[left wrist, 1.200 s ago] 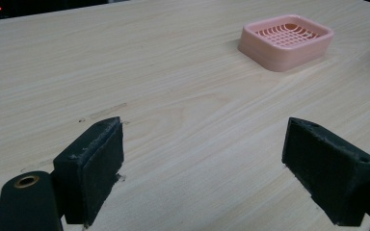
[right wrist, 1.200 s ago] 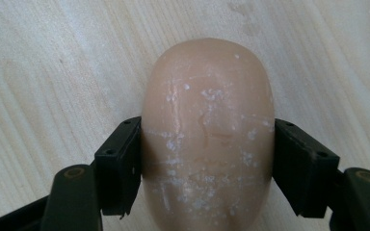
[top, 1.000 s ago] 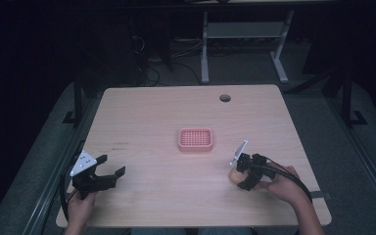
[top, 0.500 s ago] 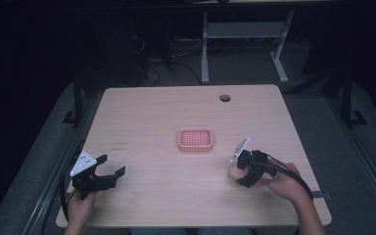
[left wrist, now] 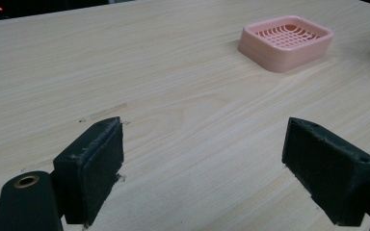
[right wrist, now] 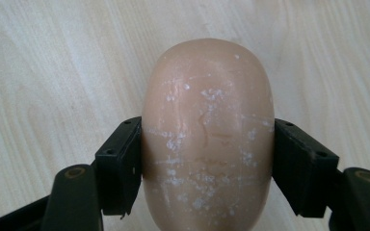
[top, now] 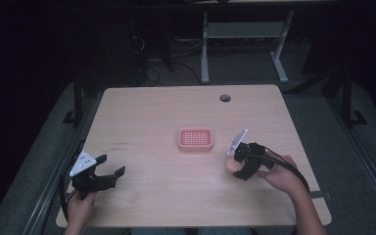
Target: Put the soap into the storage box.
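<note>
High view first: the pale wooden tabletop (top: pixel 142 117) carries a pink plastic soap dish with a slotted floor (top: pixel 195 139) near its middle. To the right of it and a little nearer, the right tool (top: pixel 237 165) grips a smooth tan oval bar of soap (top: pixel 231 165), with the person's hand behind it coming in from the near edge. The bar is close to the dish but apart from it, off its near right corner, which reads to me as soap picked up so it can be carried across and set in the dish. At the near left corner the left tool (top: pixel 111 176) sits low over bare wood, jaws spread and holding nothing, well apart from the dish; it looks parked out of the way.

Left tool view: the two black padded jaws stand wide apart with only wood grain between them, and the soap dish (left wrist: pixel 285 42) lies far off to the upper right, empty, its slots showing clearly.

Right tool view: both black pads press against the long flanks of the soap bar (right wrist: pixel 207 139), one on each side, so the grip crosses its narrow width, probably the surest hold on so rounded and slippery a thing. White scuffs speckle its upper face, and wood shows all around it.
</note>
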